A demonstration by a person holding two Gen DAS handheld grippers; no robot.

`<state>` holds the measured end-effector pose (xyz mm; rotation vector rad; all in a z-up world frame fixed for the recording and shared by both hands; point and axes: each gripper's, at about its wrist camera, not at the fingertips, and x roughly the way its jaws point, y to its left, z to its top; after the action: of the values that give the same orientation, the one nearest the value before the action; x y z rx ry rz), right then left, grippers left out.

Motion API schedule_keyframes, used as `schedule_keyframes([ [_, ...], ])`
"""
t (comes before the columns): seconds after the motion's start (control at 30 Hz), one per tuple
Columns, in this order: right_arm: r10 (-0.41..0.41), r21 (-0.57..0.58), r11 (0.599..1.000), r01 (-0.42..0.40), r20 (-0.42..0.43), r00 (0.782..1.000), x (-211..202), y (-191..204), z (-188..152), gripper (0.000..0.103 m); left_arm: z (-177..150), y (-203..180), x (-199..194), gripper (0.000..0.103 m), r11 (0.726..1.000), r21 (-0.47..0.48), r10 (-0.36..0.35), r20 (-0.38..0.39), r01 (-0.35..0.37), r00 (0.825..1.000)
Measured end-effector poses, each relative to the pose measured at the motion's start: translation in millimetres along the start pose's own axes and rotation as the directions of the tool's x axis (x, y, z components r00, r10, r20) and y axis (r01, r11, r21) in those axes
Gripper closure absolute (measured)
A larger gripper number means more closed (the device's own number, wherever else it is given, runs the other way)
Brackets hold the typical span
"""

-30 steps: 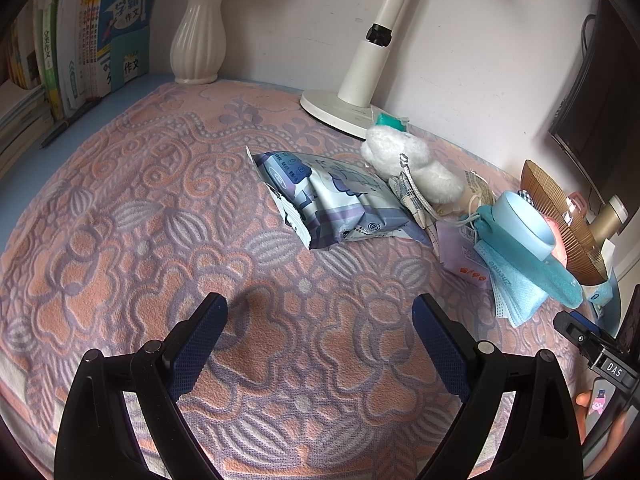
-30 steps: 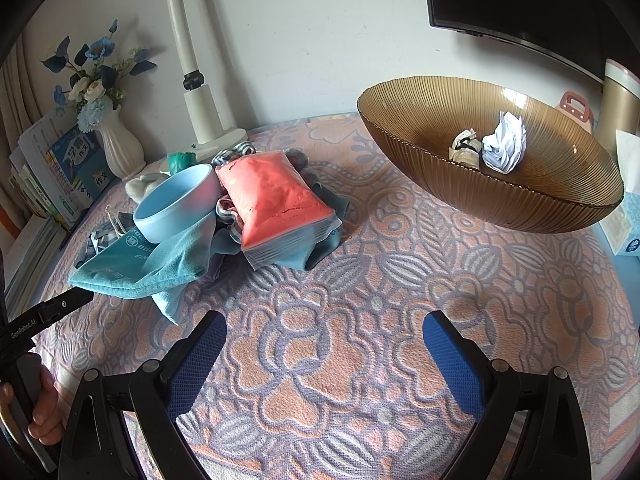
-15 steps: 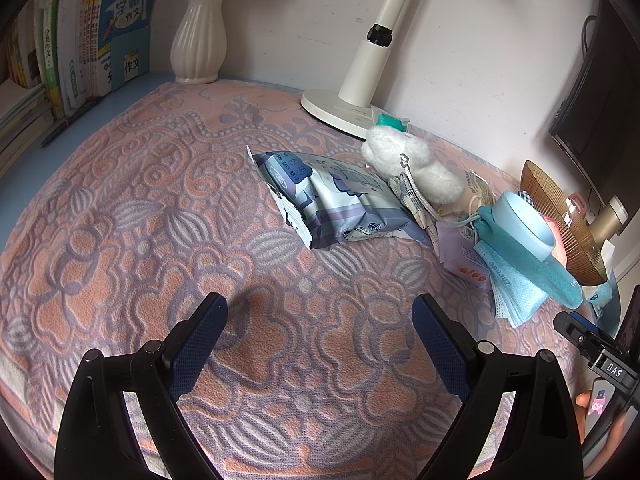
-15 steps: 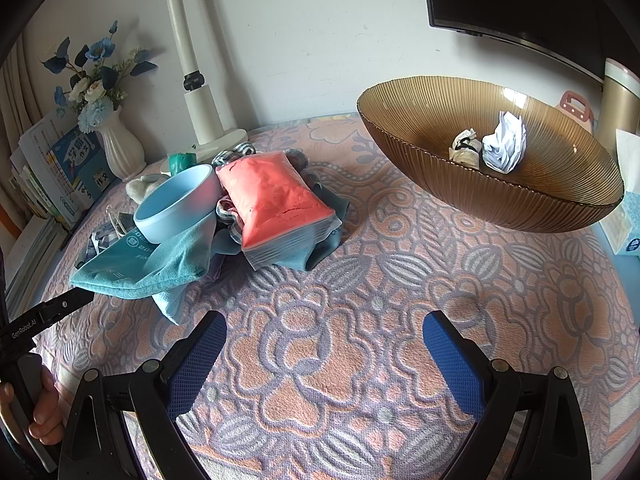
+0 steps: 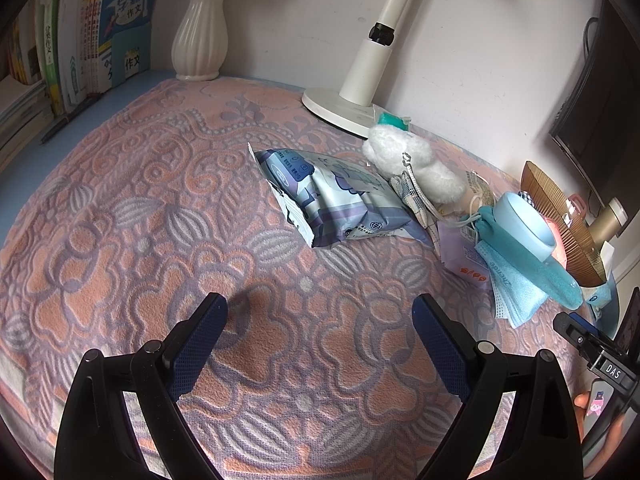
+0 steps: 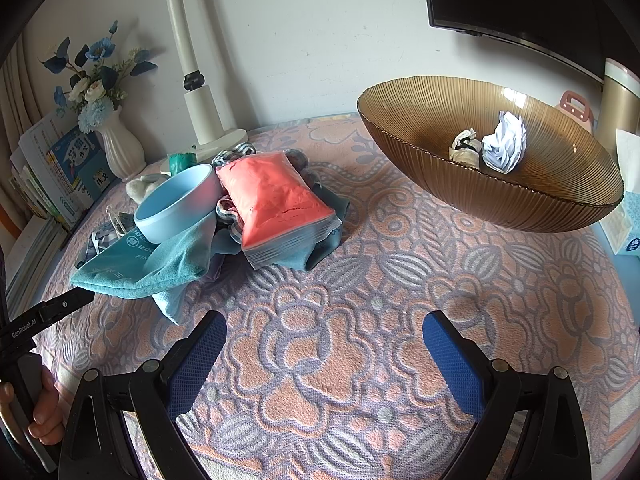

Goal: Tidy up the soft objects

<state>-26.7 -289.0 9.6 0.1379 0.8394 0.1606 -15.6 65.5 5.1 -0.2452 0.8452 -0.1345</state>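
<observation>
A pile of soft things lies on the patterned cloth: a blue-white wipes pack (image 5: 336,200), a white plush toy (image 5: 412,164), a light blue bowl (image 6: 176,204) on a teal cloth (image 6: 152,268), and a red packet (image 6: 272,200). A brown ribbed bowl (image 6: 520,208) at the right holds a crumpled white paper (image 6: 505,146) and a small beige bundle (image 6: 464,148). My left gripper (image 5: 320,320) is open and empty, short of the wipes pack. My right gripper (image 6: 324,336) is open and empty, in front of the red packet and the brown bowl.
A white lamp base (image 5: 340,104), a white vase with blue flowers (image 5: 200,36) and upright books (image 5: 80,40) stand at the back. A dark monitor (image 6: 520,0) hangs above the brown bowl. A tissue box (image 6: 628,224) is at the far right.
</observation>
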Motion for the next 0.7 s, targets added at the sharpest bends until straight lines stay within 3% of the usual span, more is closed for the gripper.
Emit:
schedule_keyframes([
  [0.47, 0.000, 0.000, 1.000, 0.000, -0.001, 1.000, -0.3, 0.7, -0.2, 0.005, 0.1, 1.0, 0.3, 0.010, 1.000, 0.000, 0.001, -0.002, -0.001, 1.000],
  [0.6, 0.006, 0.002, 1.000, -0.006, -0.011, 1.000, 0.0, 2.9, 1.3, 0.005, 0.7, -4.0, -5.2, 0.010, 0.999, 0.007, 0.051, 0.013, -0.051, 0.999],
  [0.7, 0.011, 0.003, 1.000, -0.011, -0.019, 1.000, 1.1, 3.4, 3.1, 0.005, 12.0, -6.8, -16.5, 0.010, 0.999, -0.050, -0.012, 0.034, 0.014, 0.999],
])
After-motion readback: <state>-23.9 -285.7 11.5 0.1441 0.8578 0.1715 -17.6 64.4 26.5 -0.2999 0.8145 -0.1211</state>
